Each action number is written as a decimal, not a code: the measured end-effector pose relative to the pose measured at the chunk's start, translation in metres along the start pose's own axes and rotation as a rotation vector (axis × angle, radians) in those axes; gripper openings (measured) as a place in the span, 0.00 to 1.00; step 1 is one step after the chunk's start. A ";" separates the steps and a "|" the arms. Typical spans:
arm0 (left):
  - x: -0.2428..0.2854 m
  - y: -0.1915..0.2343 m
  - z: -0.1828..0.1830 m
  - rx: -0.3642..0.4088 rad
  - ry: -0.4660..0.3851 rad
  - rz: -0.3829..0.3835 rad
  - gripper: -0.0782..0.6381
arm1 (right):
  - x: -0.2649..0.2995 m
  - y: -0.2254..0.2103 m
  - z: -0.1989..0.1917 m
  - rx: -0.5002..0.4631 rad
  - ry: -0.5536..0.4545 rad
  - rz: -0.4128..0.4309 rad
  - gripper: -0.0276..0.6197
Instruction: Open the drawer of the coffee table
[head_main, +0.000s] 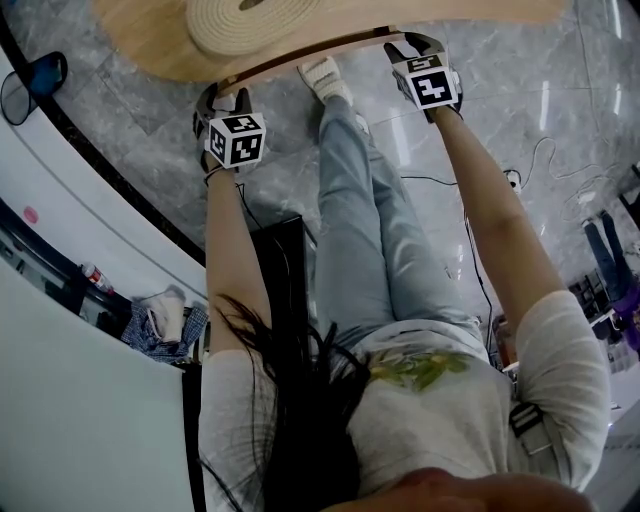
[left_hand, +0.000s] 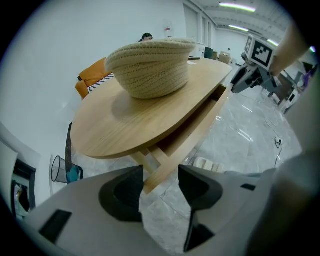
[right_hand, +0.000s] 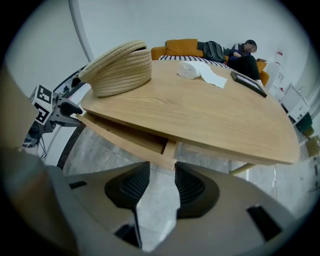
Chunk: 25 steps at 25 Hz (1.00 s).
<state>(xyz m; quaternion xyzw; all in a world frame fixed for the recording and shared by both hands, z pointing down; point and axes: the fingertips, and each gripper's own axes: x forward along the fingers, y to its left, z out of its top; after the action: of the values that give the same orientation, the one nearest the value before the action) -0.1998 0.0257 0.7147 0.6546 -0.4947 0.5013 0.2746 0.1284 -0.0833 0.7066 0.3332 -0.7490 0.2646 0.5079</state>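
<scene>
The wooden coffee table (head_main: 150, 45) has a long drawer under its top, pulled a little way out. In the head view its front (head_main: 310, 58) runs as a thin curved edge between my two grippers. My left gripper (head_main: 225, 95) grips the drawer front's left end; in the left gripper view the wood (left_hand: 200, 127) ends between its jaws (left_hand: 161, 175). My right gripper (head_main: 415, 45) holds the other end, with the drawer's corner (right_hand: 167, 152) between its ribbed pads (right_hand: 162, 172). Each gripper shows in the other's view, the right (left_hand: 245, 75) and the left (right_hand: 70, 107).
A woven rope basket (left_hand: 150, 67) stands upside down on the tabletop, with crumpled white paper (right_hand: 200, 72) and a dark flat object (right_hand: 247, 80) farther along. The person's legs and shoe (head_main: 325, 78) are right before the drawer. A mesh bin (left_hand: 62, 170) stands beside the table; an orange sofa (right_hand: 182, 47) lies behind.
</scene>
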 end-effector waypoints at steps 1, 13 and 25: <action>0.000 0.000 0.000 0.001 -0.003 -0.002 0.42 | 0.000 0.000 0.000 -0.001 0.004 -0.003 0.29; -0.022 -0.014 0.031 0.054 -0.097 0.052 0.49 | -0.014 0.012 0.017 -0.289 -0.081 -0.078 0.26; -0.035 -0.081 0.085 0.275 -0.152 -0.129 0.48 | -0.010 0.126 0.040 -0.661 -0.101 0.131 0.33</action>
<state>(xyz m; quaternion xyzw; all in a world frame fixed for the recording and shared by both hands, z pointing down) -0.0921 -0.0048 0.6635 0.7525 -0.3976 0.4947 0.1758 0.0113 -0.0300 0.6767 0.1146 -0.8382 0.0228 0.5327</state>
